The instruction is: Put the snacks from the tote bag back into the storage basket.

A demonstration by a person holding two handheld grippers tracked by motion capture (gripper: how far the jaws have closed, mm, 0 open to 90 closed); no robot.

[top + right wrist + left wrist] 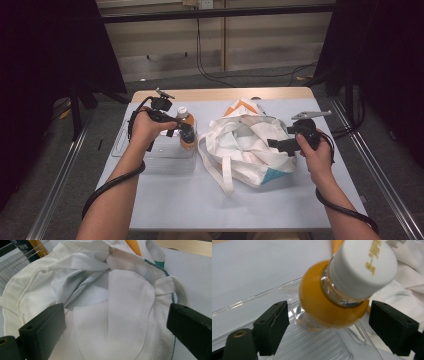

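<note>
A bottle of orange drink (186,127) with a white cap stands upright in a clear plastic tray (150,156) left of the table's middle. My left gripper (181,131) reaches it from the left. In the left gripper view the bottle (332,302) sits between the jaws of my left gripper (330,313), with a gap on each side, so the pads do not press it. A crumpled white tote bag (245,142) with orange and teal patches lies at the centre right. My right gripper (276,144) hovers open at the bag's right side, over the white cloth (120,297).
The grey table top (200,200) has bare room in front of the tray and the bag. The bag's white strap (220,175) trails toward the front. Metal rails run along both sides of the table. Cables lie on the floor behind.
</note>
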